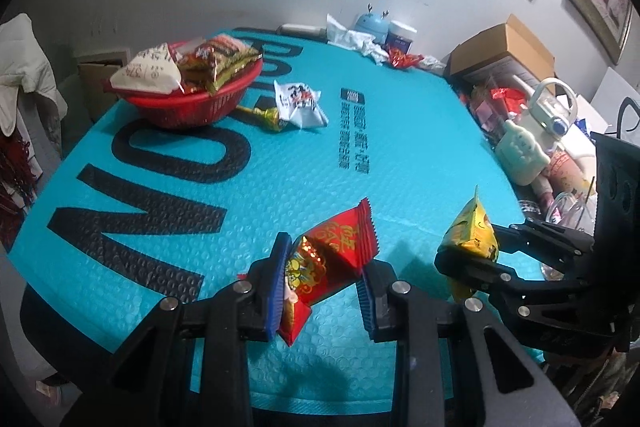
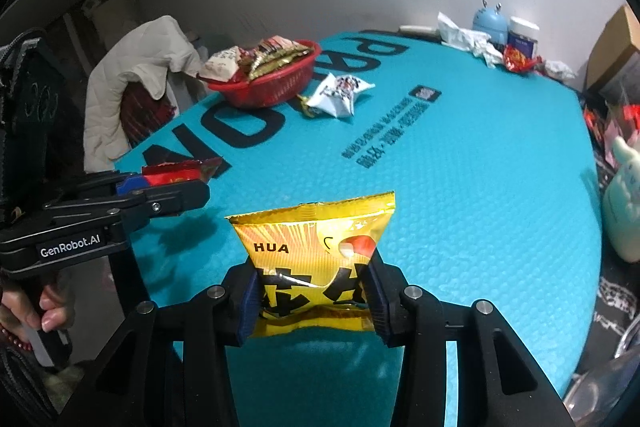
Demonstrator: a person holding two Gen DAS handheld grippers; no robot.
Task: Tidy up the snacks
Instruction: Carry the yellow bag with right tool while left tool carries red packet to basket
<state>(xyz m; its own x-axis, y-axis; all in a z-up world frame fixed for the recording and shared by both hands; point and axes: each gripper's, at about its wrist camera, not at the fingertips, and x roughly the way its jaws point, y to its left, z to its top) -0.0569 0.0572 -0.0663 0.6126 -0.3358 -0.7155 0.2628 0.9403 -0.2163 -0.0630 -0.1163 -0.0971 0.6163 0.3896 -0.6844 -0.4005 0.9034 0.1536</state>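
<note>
Crinkly red foil packet (image 1: 332,263), glossy yellow pouch (image 2: 316,267) — bubble-textured teal mat (image 1: 400,163).

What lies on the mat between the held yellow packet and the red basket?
Mostly bare teal mat; only a white packet beside the red basket, right wrist view.

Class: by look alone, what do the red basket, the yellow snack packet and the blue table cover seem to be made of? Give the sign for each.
Red basket: likely moulded plastic, with slotted walls and an even, slightly glossy red.
Yellow snack packet: probably glossy plastic or foil film, with a crimped top edge and glare.
Blue table cover: looks like bubble-padded plastic sheet, dimpled all over with printed lettering.
</note>
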